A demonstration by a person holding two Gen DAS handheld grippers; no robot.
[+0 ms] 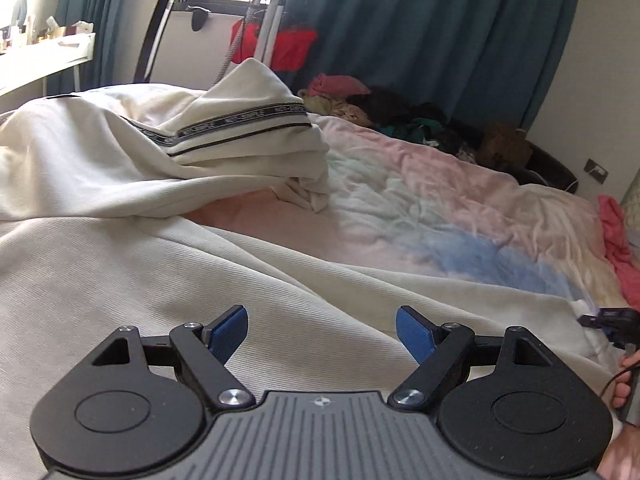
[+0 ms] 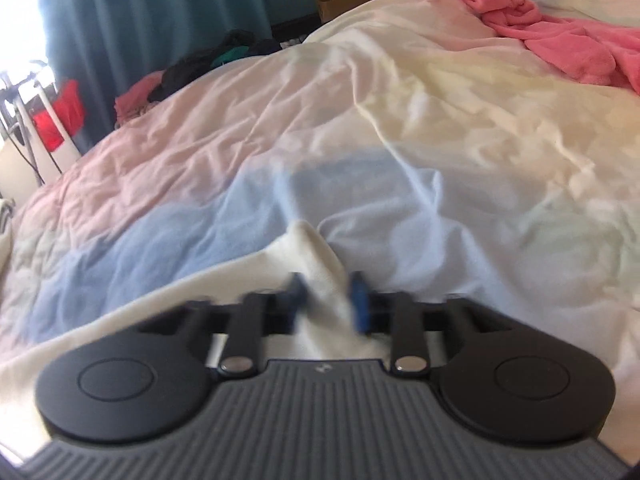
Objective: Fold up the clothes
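Left wrist view shows the left tongs (image 1: 322,334) spread wide, their blue pads apart and gripping nothing, hovering just above a broad stretch of the cream garment (image 1: 168,280), which lies rumpled across the near part of the bed (image 1: 460,216). Farther back, a part of the same cream cloth bearing a black lettered band (image 1: 240,118) is heaped up in a loose peak rather than laid flat. In the right wrist view, which is blurred, the right tongs (image 2: 326,300) are clenched on a pinched-up edge of the cream garment (image 2: 316,252) near the blue patch of the pastel duvet; the same tool appears at the right edge of the left view. A heap of dark and coloured clothes (image 1: 400,110) sits at the far side of the bed, and a pink towel (image 2: 560,40) lies toward the pillows. As I judge it, the step in hand is getting hold of the garment for spreading or folding, with only one edge gripped. The next move seems to call for the left tongs to close on a matching edge, so that both can pull the cloth taut and flatten the bunched part.
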